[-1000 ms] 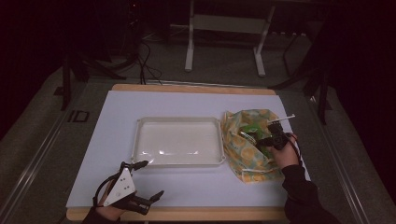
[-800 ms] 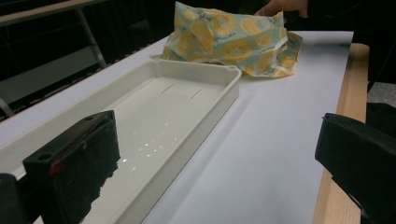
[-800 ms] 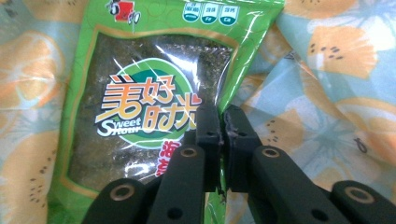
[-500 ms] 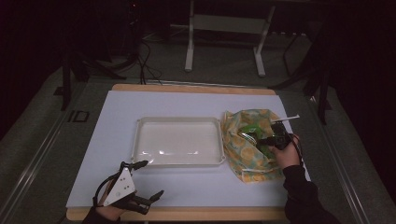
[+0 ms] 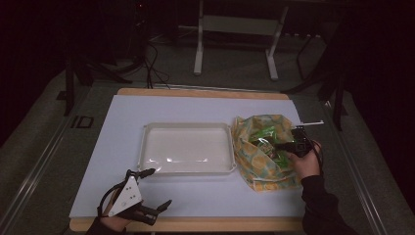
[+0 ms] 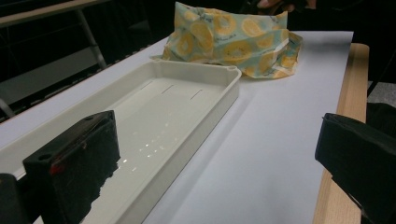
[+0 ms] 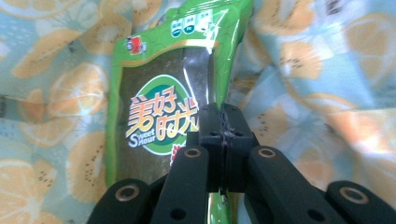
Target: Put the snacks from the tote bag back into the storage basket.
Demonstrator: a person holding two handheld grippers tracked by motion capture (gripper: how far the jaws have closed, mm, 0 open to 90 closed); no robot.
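Note:
A cloth bag [image 5: 266, 169] printed with orange slices lies open on the right of the white mat. My right gripper [image 5: 280, 145] reaches into its mouth and is shut on a green snack packet [image 5: 264, 134]. In the right gripper view the jaws pinch the lower edge of the packet [image 7: 154, 93], with the bag's cloth [image 7: 327, 70] behind it. My left gripper [image 5: 157, 187] rests open at the mat's near left, holding nothing. Its view looks along the white tray [image 6: 205, 70] toward the bag [image 6: 233, 42].
The shallow white tray [image 5: 186, 128] sits in the middle of the mat with nothing in it. The mat covers a wooden table whose front edge [image 5: 195, 225] runs just below my left gripper. Dark floor, cables and a stand lie beyond the far edge.
My right gripper has risen slightly at the bag's mouth with the green packet in its jaws. The left gripper has stayed where it was.

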